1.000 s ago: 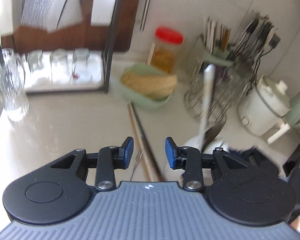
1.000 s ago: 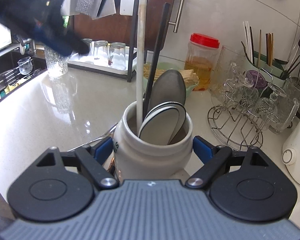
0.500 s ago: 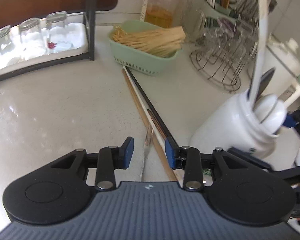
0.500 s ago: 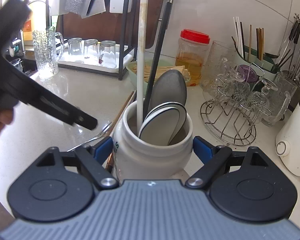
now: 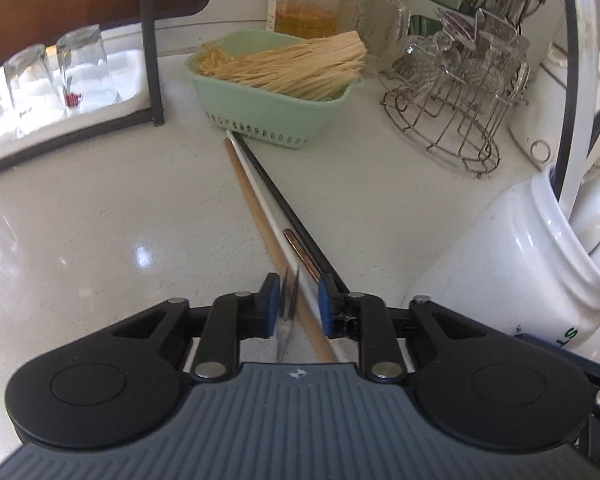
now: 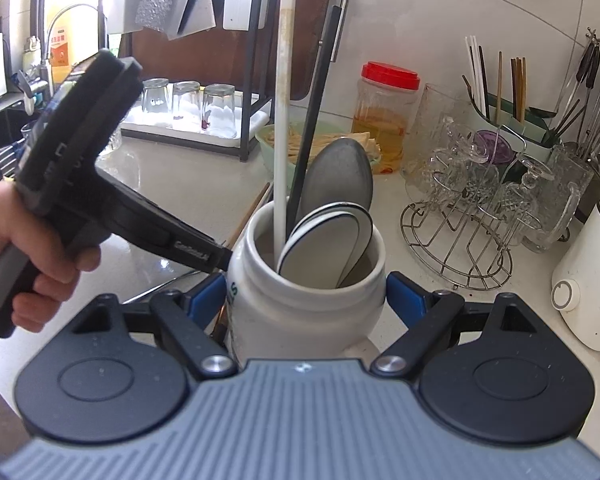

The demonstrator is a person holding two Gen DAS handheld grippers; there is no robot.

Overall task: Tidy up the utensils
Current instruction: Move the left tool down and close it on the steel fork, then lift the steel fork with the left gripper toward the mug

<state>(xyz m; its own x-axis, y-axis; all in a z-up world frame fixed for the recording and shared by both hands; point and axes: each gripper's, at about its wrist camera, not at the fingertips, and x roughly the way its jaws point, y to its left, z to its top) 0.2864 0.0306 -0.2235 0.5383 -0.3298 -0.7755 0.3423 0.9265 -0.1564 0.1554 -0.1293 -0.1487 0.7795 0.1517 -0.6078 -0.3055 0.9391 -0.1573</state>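
1. Left wrist view: left gripper [image 5: 298, 300] is low over the counter [image 5: 100, 208], pads apart w/ a narrow gap, nothing clamped yet. A fork [image 5: 289, 304] sits betw. the pads, tines pointing fwd; blurred, so can't tell if the pads touch it.
2. Same view: beside the fork lie a wooden chopstick [image 5: 256, 208], a white chopstick [image 5: 265, 208], a black chopstick [image 5: 284, 208] and a copper-coloured handle [image 5: 300, 254], all running toward the green basket [image 5: 268, 118]. Wooden + white ones also pass betw. the pads. Judgement: shift a bit left or lift the fork's end first, else the squeeze takes sticks too.
3. Same view: white jar [image 5: 512, 268] stands near on the right, tall utensils in it.
4. Right wrist view: right gripper [image 6: 306, 300] is spread wide, pads either side of the white jar [image 6: 304, 292]; pads look right at its wall, but firm contact I can't tell, so grasp vs. just bracing is unclear.
5. Same view: jar holds a white chopstick [image 6: 284, 120], black chopstick [image 6: 316, 112], grey spoon [image 6: 336, 176] and a black-rimmed spoon [image 6: 328, 246]. Left gripper [image 6: 220, 258] reaches down just left of the jar.
6. Doing it well (judgement): keep jar steady, close on the fork handle only, lift clear before swinging over the rim; tall sticks may snag.
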